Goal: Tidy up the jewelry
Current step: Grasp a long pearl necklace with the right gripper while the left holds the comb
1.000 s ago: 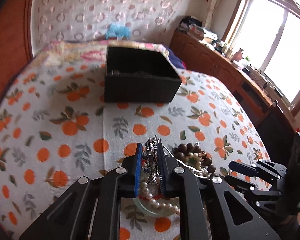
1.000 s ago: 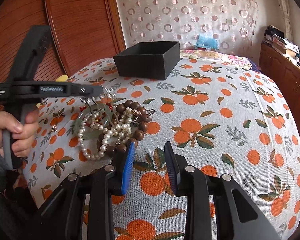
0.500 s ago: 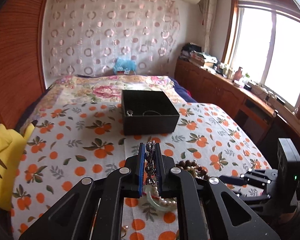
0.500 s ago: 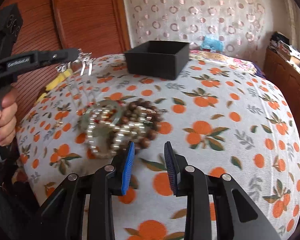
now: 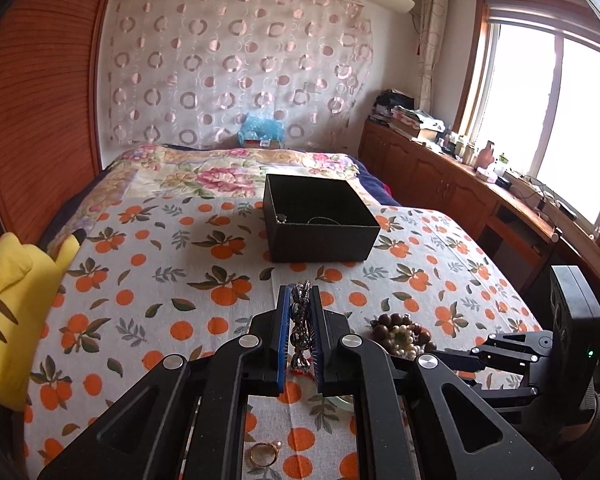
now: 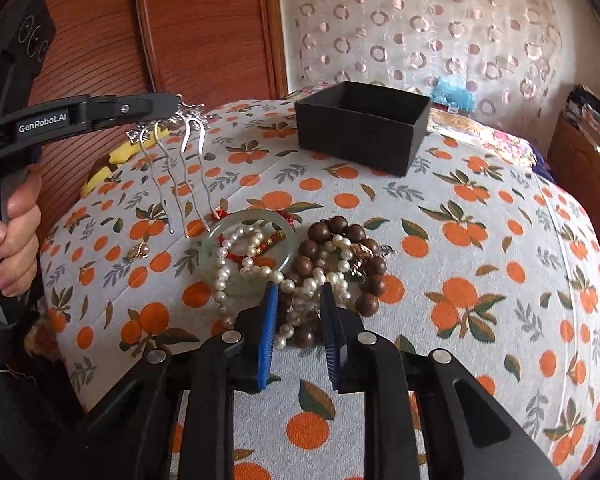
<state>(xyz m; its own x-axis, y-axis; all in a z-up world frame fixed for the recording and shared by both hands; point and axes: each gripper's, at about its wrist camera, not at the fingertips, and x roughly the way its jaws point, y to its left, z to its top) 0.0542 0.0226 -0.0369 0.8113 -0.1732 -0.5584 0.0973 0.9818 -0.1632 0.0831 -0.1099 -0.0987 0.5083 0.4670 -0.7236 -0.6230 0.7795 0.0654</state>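
My left gripper point(image 5: 300, 300) is shut on a silver hair comb point(image 5: 300, 322). In the right wrist view the comb point(image 6: 180, 168) hangs by its prongs from that gripper point(image 6: 176, 104), above the bedspread and left of the jewelry pile. An open black box point(image 5: 320, 220) stands further back with small pieces inside. My right gripper point(image 6: 298, 300) is low over the pile, its jaws closing. A pearl necklace point(image 6: 300, 284) lies between them, and the pads are not pressing on it. A jade bangle point(image 6: 246, 248) and a brown bead bracelet point(image 6: 340, 248) lie in the same pile.
A gold ring point(image 5: 263, 454) and a small gold earring point(image 6: 138, 250) lie loose on the orange-print bedspread point(image 5: 160, 300). A yellow plush toy point(image 5: 8, 280) sits at the left edge by the wooden wall. A cluttered wooden cabinet point(image 5: 440, 168) runs under the window.
My left gripper has lifted the hair comb up off the pile. The right gripper has moved in over the pearls and beads, and its jaws have narrowed.
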